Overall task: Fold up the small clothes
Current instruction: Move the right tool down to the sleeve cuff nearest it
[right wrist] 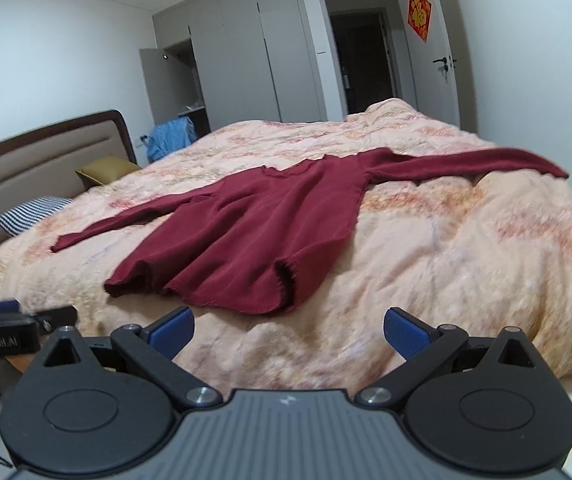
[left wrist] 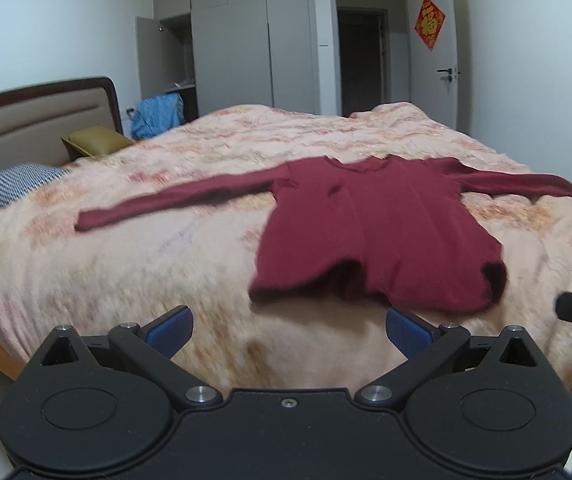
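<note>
Dark red long-sleeved sweater (left wrist: 369, 232) lies flat on the peach patterned quilt (left wrist: 126, 264), neckline away from the cameras, hem toward them. Both sleeves stretched out sideways, well clear of the body. Hem edge is uneven: it ripples, and one near corner is curled up showing a dark underside, clearest in the right wrist view (right wrist: 286, 280). A small crease sits near the chest.

Bare quilt on all sides of the garment. A strip of open quilt runs between hem and both grippers; wider open stretches lie to the left under the long sleeve and beyond the neckline toward the far edge of the bed. The right-hand sleeve reaches close to the quilt's drop-off in the left wrist view.

Left gripper (left wrist: 287, 334) held low over the near quilt, pointing at the hem, blue fingertips (left wrist: 170, 330) wide apart, nothing between them. Right gripper (right wrist: 287, 334) likewise low and level, aimed at the hem's curled corner, blue pads (right wrist: 405, 332) spread wide, empty. Neither touches the sweater. The two grippers sit side by side; each shows at the edge of the other's view.

Outward: striped pillow (left wrist: 18, 186) and an olive cushion (left wrist: 98, 140) by the padded headboard (left wrist: 34, 120), blue clothing (left wrist: 158, 114) past it, grey wardrobe (left wrist: 246, 36) with one door open, dark doorway (left wrist: 361, 44), red paper decoration (left wrist: 429, 22) on the white door.
</note>
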